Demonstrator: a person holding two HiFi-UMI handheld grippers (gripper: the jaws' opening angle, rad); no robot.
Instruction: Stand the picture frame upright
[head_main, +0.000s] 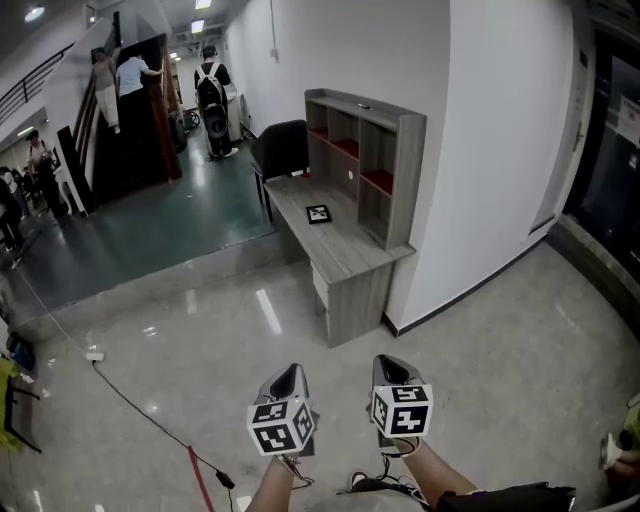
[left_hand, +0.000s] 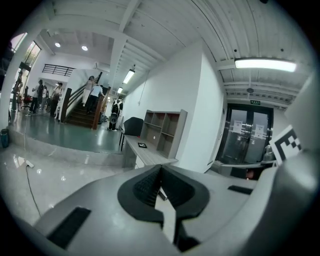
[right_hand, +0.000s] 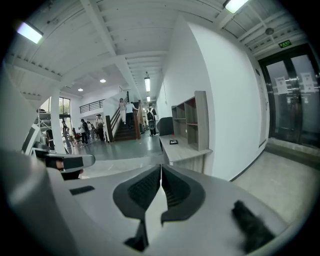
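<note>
A small dark picture frame (head_main: 318, 214) lies flat on the grey desk (head_main: 345, 255) against the white wall, well ahead of me. The frame shows tiny in the left gripper view (left_hand: 142, 145) and in the right gripper view (right_hand: 173, 142). My left gripper (head_main: 291, 378) and right gripper (head_main: 390, 370) are held side by side low in the head view, over the floor and short of the desk. Both are shut with nothing between the jaws. Each jaw pair meets at the tips, the left gripper (left_hand: 160, 170) and the right gripper (right_hand: 160, 167).
A grey shelf unit (head_main: 366, 160) with red-backed cubbies stands on the desk's wall side. A black chair (head_main: 279, 150) sits at the desk's far end. A cable (head_main: 130, 400) runs across the glossy floor at left. People stand by the staircase (head_main: 130, 95) far back. Glass doors (head_main: 610, 150) are at right.
</note>
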